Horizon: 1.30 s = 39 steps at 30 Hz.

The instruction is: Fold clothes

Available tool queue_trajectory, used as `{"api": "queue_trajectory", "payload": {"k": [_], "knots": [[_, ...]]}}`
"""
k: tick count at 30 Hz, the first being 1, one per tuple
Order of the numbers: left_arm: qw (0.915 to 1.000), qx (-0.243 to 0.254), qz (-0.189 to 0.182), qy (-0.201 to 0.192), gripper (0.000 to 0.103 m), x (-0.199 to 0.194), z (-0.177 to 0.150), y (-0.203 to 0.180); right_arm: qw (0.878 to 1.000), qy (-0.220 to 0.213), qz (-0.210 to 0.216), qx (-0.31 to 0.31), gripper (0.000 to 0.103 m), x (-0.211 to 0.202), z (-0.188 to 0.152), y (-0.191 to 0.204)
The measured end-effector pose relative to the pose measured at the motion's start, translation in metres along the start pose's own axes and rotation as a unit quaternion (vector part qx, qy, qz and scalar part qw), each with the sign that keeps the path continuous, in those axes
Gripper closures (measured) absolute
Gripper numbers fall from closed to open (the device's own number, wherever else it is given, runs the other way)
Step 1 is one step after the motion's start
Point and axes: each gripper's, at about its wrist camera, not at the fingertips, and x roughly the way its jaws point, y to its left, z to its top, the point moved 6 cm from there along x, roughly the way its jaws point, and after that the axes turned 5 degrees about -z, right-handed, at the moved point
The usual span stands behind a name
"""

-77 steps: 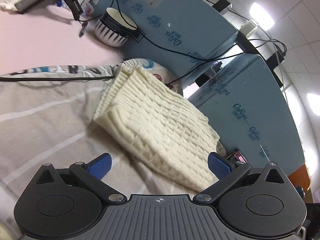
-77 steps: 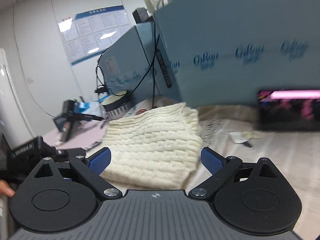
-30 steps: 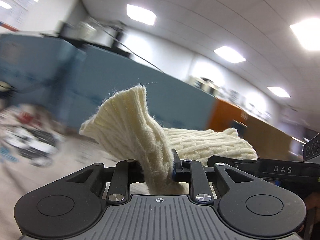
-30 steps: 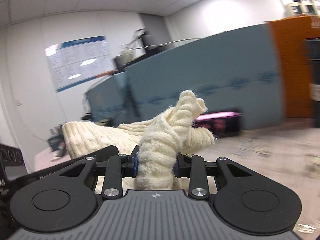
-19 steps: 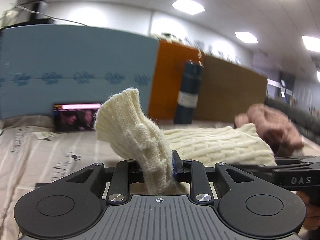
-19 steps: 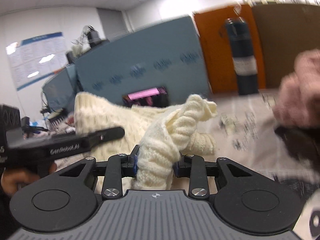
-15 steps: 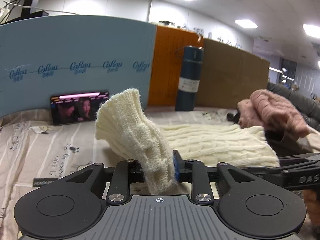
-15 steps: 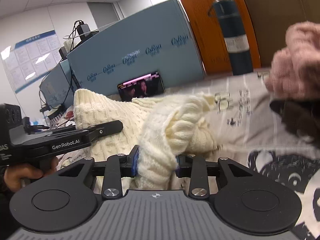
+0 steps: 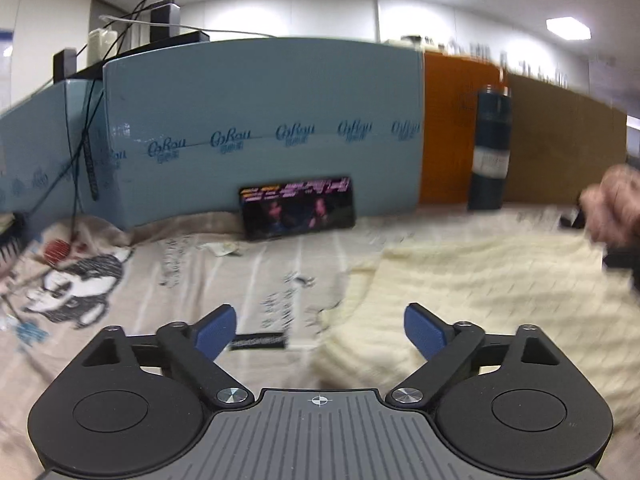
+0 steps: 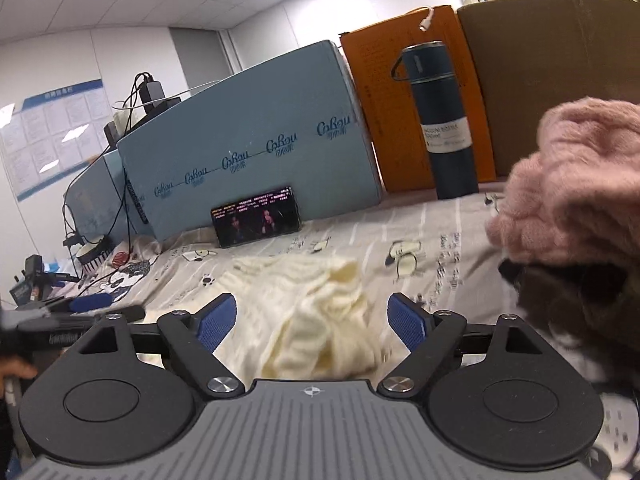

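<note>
A cream cable-knit sweater (image 9: 480, 292) lies folded on the printed sheet, to the right in the left wrist view. My left gripper (image 9: 318, 330) is open and empty, just left of the sweater's edge. In the right wrist view the sweater (image 10: 308, 312) lies rumpled on the sheet between my right gripper's blue pads. My right gripper (image 10: 310, 322) is open and holds nothing. The left gripper's body (image 10: 60, 324) shows at the left edge of that view.
A pink fuzzy garment (image 10: 572, 196) sits on dark clothing (image 10: 580, 304) at the right. A phone (image 10: 256, 222) leans on blue foam boards (image 10: 248, 144). A dark blue flask (image 10: 444, 120) stands before an orange board. Cables and a striped bowl (image 10: 94, 254) lie far left.
Both grippers have opened and let go of the cream sweater, which has dropped onto the sheet. The left gripper now sits left of the sweater.
</note>
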Motion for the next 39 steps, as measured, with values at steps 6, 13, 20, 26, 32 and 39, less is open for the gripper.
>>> {"api": "queue_trajectory", "payload": {"k": [6, 13, 20, 26, 32, 39], "knots": [[0.9998, 0.011, -0.006, 0.014, 0.009, 0.009, -0.01, -0.001, 0.999, 0.015, -0.013, -0.042, 0.039, 0.026, 0.004, 0.013], [0.999, 0.02, -0.036, -0.019, 0.009, 0.0, -0.01, -0.004, 0.993, -0.001, -0.026, -0.114, 0.09, 0.029, 0.005, 0.031], [0.9853, 0.11, -0.08, -0.103, 0.009, -0.027, 0.0, -0.018, 0.987, -0.042, 0.078, -0.138, 0.095, -0.001, 0.014, 0.068], [0.9278, 0.31, -0.113, -0.175, 0.009, -0.068, 0.0, -0.048, 0.958, -0.049, 0.245, -0.137, 0.095, -0.035, 0.001, 0.104], [0.8822, 0.426, -0.118, -0.163, 0.009, -0.101, -0.01, -0.058, 0.923, -0.019, 0.349, -0.16, 0.095, -0.057, -0.016, 0.127], [0.8877, 0.404, -0.201, -0.089, 0.01, -0.154, -0.023, -0.043, 0.89, 0.036, 0.417, -0.18, 0.095, -0.081, -0.046, 0.152]]}}
